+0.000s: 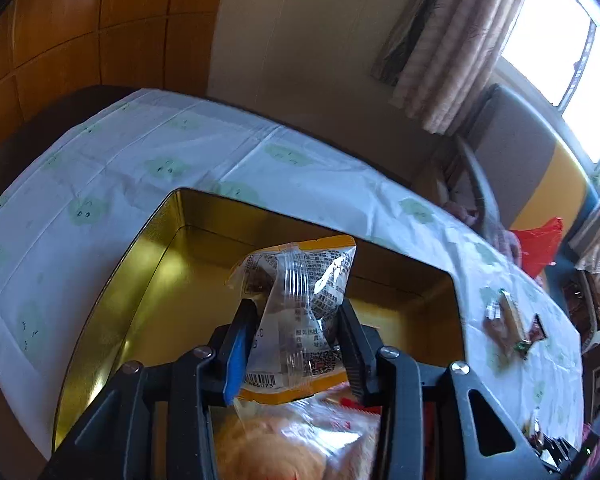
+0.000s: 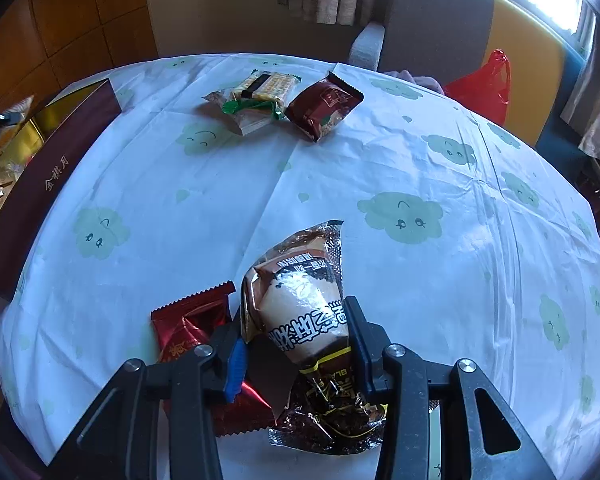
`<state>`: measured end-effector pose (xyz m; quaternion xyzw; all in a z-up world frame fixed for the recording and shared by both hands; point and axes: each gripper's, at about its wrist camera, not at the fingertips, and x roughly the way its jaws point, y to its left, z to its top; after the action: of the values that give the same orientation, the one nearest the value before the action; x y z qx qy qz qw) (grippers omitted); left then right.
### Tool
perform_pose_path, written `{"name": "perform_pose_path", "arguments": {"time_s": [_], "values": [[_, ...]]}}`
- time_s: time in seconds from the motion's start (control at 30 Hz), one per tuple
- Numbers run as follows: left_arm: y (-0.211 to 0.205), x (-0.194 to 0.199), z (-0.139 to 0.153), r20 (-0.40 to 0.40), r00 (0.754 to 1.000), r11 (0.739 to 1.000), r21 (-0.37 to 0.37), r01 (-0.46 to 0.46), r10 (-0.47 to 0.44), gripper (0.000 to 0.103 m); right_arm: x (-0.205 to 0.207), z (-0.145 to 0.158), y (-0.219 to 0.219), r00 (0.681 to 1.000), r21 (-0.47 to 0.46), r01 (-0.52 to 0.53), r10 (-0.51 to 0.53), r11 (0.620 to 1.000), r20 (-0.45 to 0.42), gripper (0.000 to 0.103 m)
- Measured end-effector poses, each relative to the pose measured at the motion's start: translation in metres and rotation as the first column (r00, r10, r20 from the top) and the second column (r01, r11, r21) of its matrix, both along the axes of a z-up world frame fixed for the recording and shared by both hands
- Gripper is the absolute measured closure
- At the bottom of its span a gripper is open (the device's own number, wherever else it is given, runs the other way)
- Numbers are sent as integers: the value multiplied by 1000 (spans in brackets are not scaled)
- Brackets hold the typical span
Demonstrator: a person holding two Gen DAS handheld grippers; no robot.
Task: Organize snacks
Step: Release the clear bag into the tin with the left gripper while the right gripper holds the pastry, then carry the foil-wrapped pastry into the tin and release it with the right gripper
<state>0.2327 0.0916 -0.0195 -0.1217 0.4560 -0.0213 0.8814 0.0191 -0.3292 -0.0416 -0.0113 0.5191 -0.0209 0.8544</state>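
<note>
My left gripper [image 1: 296, 316] is shut on a clear snack packet with orange edges [image 1: 300, 300] and holds it above the open gold tin box [image 1: 148, 264]. A pale snack bag [image 1: 292, 440] lies in the tin under the gripper. My right gripper [image 2: 296, 316] is shut on a brown and cream snack packet [image 2: 300, 304] just above the tablecloth. A red packet [image 2: 188, 324] lies beside its left finger. A dark crinkled wrapper [image 2: 332, 416] lies under the gripper.
The tin's maroon side [image 2: 48, 184] stands at the left of the right wrist view. A yellow biscuit pack [image 2: 264, 88], a beige packet [image 2: 244, 116] and a dark red packet [image 2: 324, 110] lie at the table's far side. A chair [image 2: 432, 20] and red bag [image 2: 484, 80] stand beyond.
</note>
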Motion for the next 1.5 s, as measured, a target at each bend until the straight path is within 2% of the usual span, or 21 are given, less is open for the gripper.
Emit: {"name": "perform_pose_path", "arguments": {"time_s": [0.1, 0.17, 0.27, 0.43, 0.7, 1.0, 1.2, 1.27, 1.43, 1.5], "values": [[3, 4, -9, -18, 1000, 1000, -2, -14, 14, 61, -1, 0, 0, 1000, -1, 4, -4, 1000, 6, 59], [2, -1, -7, -1, 1000, 1000, 4, -9, 9, 61, -2, 0, 0, 1000, -1, 5, -5, 1000, 11, 59], [-2, -16, 2, 32, 999, 998, 67, -10, 8, 61, -2, 0, 0, 1000, -3, 10, -10, 1000, 16, 58], [-15, -59, 19, 105, 994, 986, 166, -8, -9, 61, -3, -1, 1, 1000, -10, 15, -15, 1000, 22, 58], [-29, -121, 31, 171, 984, 974, 227, 17, -57, 61, -3, -1, 1, 999, -10, 36, -35, 999, 29, 58], [-35, -170, 31, 174, 980, 965, 255, 53, -99, 61, -4, -1, 3, 997, -25, 57, -55, 998, 45, 58], [-31, -184, 25, 158, 983, 968, 243, 58, -98, 61, -3, 0, 4, 996, -34, 73, -72, 997, 44, 60], [-29, -187, 24, 153, 984, 969, 240, 56, -95, 61, -2, 2, 2, 995, -32, 94, -92, 995, 48, 62], [-25, -192, 19, 151, 984, 967, 247, 57, -96, 61, 0, 17, -12, 979, 41, 184, -187, 982, 84, 66], [-23, -194, 16, 151, 984, 967, 248, 55, -94, 61, 0, 27, -7, 976, 28, 187, -189, 982, 110, 66]]}}
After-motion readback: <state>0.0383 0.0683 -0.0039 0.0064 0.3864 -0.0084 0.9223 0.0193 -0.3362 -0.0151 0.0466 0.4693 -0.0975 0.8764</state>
